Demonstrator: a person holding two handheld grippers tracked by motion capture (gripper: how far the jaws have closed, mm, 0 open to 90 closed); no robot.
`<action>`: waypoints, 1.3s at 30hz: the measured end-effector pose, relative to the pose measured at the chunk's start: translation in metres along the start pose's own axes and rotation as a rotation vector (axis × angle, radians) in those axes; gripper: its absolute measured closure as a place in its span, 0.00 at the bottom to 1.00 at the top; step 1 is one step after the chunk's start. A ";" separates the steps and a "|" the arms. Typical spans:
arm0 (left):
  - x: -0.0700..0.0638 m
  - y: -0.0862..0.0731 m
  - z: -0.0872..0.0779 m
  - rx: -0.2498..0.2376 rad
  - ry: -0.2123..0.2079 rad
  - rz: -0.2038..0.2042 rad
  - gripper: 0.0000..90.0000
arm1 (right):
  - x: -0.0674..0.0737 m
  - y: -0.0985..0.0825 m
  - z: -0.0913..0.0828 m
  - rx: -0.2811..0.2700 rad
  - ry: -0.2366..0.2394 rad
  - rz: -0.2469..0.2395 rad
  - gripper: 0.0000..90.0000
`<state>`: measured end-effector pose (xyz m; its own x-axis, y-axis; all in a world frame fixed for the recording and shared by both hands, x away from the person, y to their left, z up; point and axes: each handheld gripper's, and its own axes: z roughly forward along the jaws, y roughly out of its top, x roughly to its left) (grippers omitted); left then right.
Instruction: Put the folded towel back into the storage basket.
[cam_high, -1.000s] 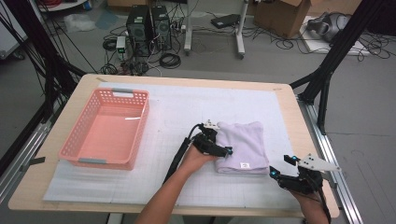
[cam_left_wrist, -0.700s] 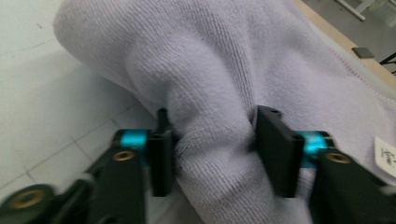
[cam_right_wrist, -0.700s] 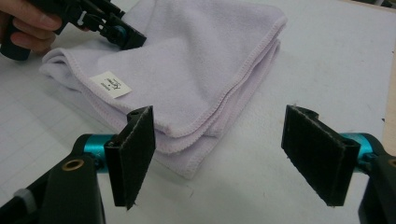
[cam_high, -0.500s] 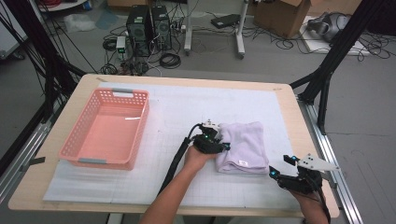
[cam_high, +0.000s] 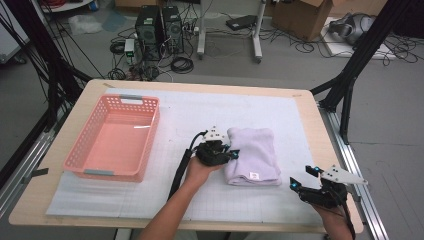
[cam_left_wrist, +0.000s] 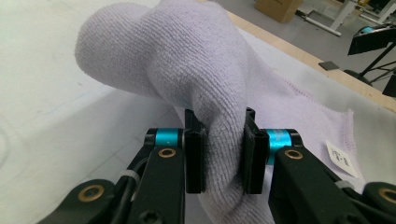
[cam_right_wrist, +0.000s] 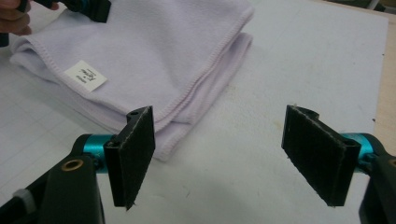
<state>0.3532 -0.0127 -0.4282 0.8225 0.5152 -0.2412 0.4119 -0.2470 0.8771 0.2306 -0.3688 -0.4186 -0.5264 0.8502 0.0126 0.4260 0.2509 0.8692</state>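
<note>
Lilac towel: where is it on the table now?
In the high view, the lilac towel lies folded right of centre on the white mat, right of the pink basket, its left edge pinched by the left hand-held gripper.

The place is a lab or test workshop. A wooden table (cam_high: 320, 150) with a white gridded mat (cam_high: 200, 115) stands inside a black metal frame (cam_high: 360, 65) on a grey concrete floor. Behind it sit two computer towers (cam_high: 160, 27), loose tangled cables (cam_high: 305, 45) and cardboard boxes (cam_high: 305, 12).
</note>
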 end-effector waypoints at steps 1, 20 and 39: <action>0.001 0.000 -0.004 -0.004 0.001 0.005 0.84 | 0.000 0.000 0.000 0.000 -0.002 0.001 0.26; 0.018 0.016 -0.076 -0.115 0.008 0.084 0.84 | 0.003 0.001 0.004 0.013 0.011 -0.009 0.25; 0.036 0.038 -0.148 -0.190 0.041 0.129 0.85 | 0.003 0.002 0.005 0.010 0.014 -0.003 0.25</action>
<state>0.3407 0.1179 -0.3425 0.8456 0.5228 -0.1084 0.2200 -0.1562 0.9629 0.2338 -0.3630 -0.4190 -0.5379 0.8428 0.0174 0.4322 0.2580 0.8641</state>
